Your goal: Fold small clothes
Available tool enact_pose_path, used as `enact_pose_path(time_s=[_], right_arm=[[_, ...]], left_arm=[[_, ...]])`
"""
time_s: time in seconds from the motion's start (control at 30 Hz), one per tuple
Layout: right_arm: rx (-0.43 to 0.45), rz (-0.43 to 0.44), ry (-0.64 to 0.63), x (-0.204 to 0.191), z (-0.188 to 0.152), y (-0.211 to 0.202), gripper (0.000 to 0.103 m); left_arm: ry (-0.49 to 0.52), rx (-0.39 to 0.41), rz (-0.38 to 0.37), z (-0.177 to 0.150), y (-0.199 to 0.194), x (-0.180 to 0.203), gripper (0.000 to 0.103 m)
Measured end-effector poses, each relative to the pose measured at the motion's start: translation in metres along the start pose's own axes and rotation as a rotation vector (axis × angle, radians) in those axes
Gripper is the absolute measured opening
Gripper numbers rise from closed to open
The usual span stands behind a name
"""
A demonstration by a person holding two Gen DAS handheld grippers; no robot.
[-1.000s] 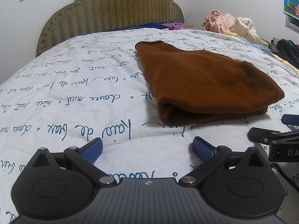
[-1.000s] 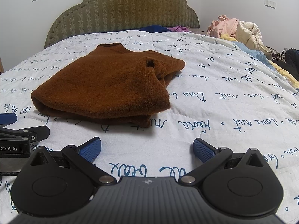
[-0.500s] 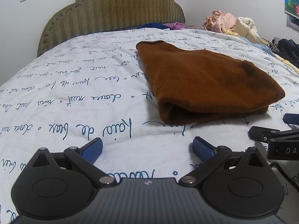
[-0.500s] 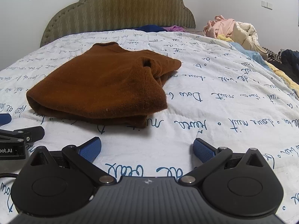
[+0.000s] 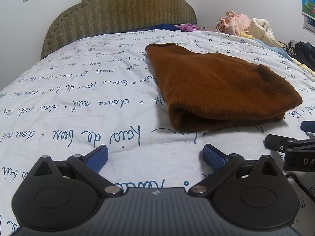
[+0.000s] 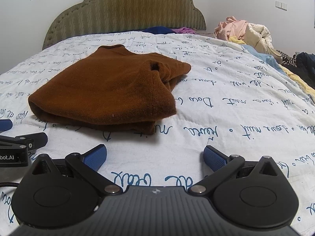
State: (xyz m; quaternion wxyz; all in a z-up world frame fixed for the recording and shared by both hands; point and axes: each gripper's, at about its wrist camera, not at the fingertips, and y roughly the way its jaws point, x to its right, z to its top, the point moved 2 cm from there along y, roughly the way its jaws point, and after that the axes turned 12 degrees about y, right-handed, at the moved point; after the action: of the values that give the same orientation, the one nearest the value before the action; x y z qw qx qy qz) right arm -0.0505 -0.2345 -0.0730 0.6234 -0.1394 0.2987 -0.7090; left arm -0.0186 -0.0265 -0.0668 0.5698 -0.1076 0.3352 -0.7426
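Observation:
A brown knitted garment [image 5: 216, 86] lies folded over on the white bedspread; it also shows in the right wrist view [image 6: 110, 90]. My left gripper [image 5: 155, 157] is open and empty, low over the bedspread, short of the garment's near left corner. My right gripper [image 6: 155, 156] is open and empty, short of the garment's near right edge. Each gripper shows at the edge of the other's view: the right one [image 5: 289, 143], the left one [image 6: 19, 139].
The white bedspread [image 5: 78, 98] with blue script covers the bed. A padded olive headboard [image 5: 122, 11] stands at the far end. A pile of clothes [image 6: 246, 31] lies at the far right, with dark items [image 6: 303, 63] along the right edge.
Both grippers have eased slightly nearer the garment. Both stay open and the garment has not moved.

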Motion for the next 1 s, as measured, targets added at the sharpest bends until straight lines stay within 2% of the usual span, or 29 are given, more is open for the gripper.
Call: enact_pose_path(time_s=[1.0], right_arm=[[0.002,-0.007,-0.006,-0.0018,-0.0012,-0.0004,0.103]], left_arm=[[-0.007,-0.010,0.014,0.0007,0.0004,-0.0003,0.103]])
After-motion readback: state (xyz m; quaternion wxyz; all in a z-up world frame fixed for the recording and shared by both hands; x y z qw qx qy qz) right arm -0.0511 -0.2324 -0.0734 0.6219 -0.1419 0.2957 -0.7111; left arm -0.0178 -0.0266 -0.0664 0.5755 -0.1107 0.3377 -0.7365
